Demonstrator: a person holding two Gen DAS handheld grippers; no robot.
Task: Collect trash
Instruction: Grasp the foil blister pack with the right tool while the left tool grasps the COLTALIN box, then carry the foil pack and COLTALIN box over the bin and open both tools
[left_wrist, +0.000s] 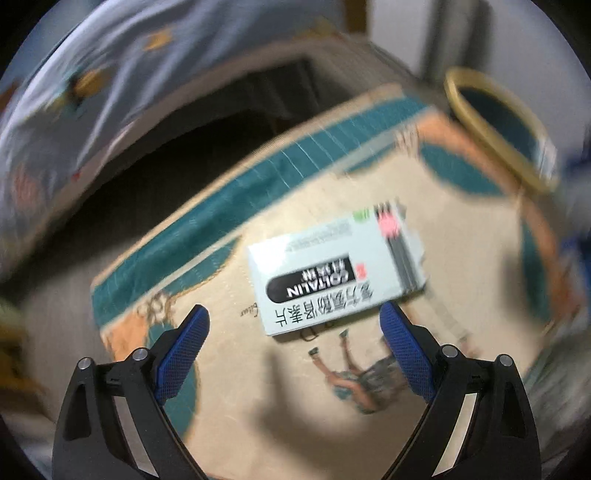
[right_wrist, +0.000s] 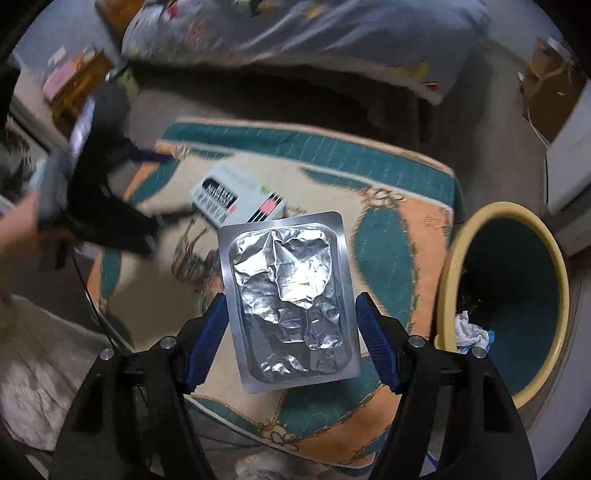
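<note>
A white medicine box (left_wrist: 332, 273) with black lettering lies on a patterned cushion (left_wrist: 461, 266). My left gripper (left_wrist: 295, 314) is open just above it, its fingers wider than the box. The box also shows in the right wrist view (right_wrist: 236, 199), with the left gripper (right_wrist: 110, 192) blurred over it. A crumpled silver foil blister pack (right_wrist: 291, 299) sits between the blue pads of my right gripper (right_wrist: 291, 310), its edges close to both pads; whether they grip it is unclear. A teal bin with a yellow rim (right_wrist: 517, 295) stands right of the cushion, with white tissue (right_wrist: 469, 328) inside.
The bin also shows at upper right in the left wrist view (left_wrist: 495, 125). A bed with a printed blue cover (right_wrist: 332, 29) lies behind the cushion. A cardboard box (right_wrist: 546, 85) stands at the far right. Cluttered items (right_wrist: 74, 81) sit at the left.
</note>
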